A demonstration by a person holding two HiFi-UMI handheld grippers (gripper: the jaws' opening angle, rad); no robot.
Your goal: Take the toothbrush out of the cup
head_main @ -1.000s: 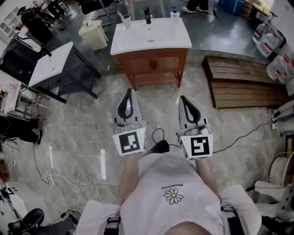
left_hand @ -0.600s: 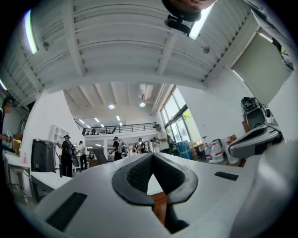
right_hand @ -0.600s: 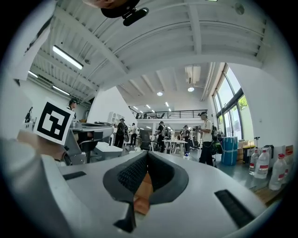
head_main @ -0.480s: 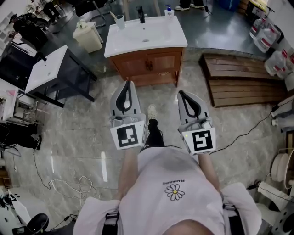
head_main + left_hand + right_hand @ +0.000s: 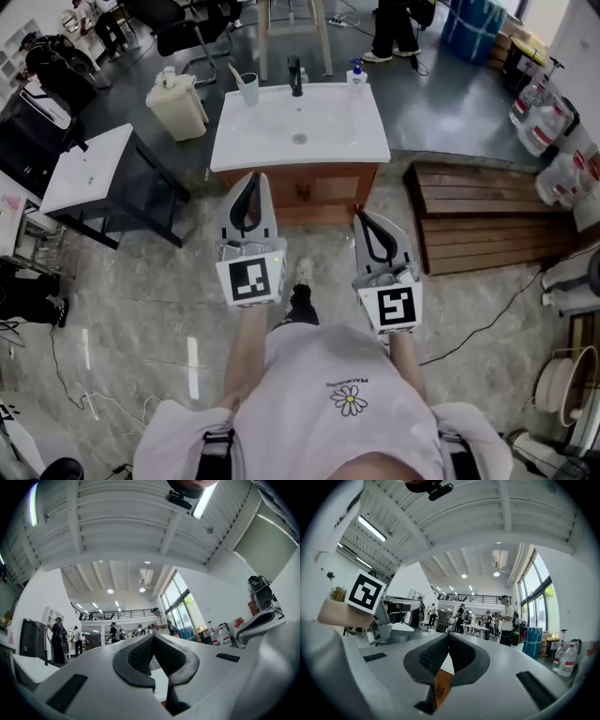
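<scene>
Both the left gripper [image 5: 251, 180] and right gripper [image 5: 362, 218] are pressed together, empty (mid-frame); reaching the cup [image 5: 248, 91] at upper centre unopened could topple it, toothbrush [image 5: 233, 72] included.

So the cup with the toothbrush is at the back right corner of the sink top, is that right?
No. The head view shows the cup with the toothbrush at the back left corner of the sink top; the pump bottle stands at the back right.

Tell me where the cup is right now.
In the head view, the cup stands at the back left corner of the white sink, left of the black faucet, toothbrush inside.
</scene>
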